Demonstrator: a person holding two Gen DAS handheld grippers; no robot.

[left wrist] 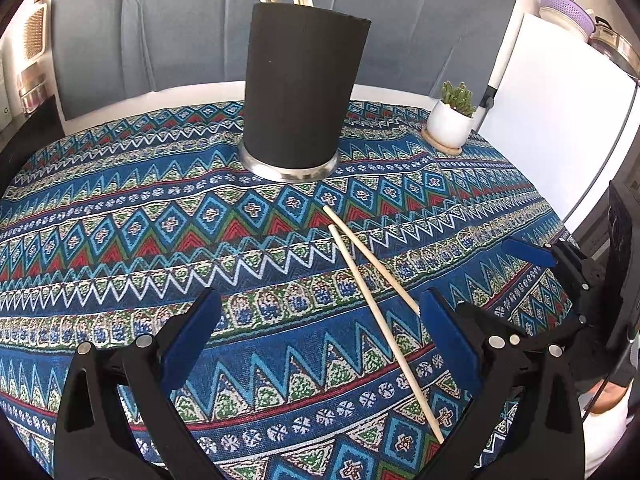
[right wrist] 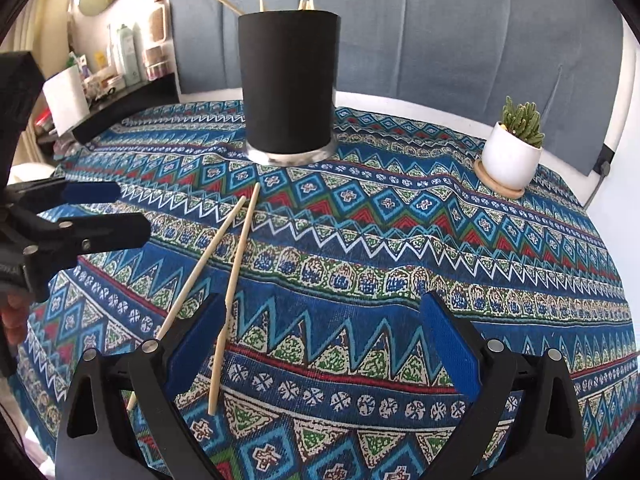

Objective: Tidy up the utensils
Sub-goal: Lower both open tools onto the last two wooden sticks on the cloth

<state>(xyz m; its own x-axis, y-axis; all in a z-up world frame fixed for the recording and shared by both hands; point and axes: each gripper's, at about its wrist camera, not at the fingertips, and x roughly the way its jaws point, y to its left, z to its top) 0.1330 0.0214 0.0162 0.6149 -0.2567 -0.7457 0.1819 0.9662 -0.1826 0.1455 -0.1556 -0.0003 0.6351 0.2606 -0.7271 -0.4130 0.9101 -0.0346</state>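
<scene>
A blue zigzag-patterned woven tablecloth [right wrist: 400,240] covered the table. On it stood a black cylindrical holder [right wrist: 289,80] at upper centre, a white potted succulent [right wrist: 510,156] at right, and two pale wooden chopsticks [right wrist: 236,272] lay lower left.

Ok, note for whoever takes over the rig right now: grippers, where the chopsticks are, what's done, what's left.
Left gripper: open, empty, above the cloth.
Right gripper: open, empty.
Black holder: upright at the back of the table, several chopsticks already inside.
Two loose chopsticks lie crossed on the cloth between the grippers.
Left to do: put both in the holder.
</scene>
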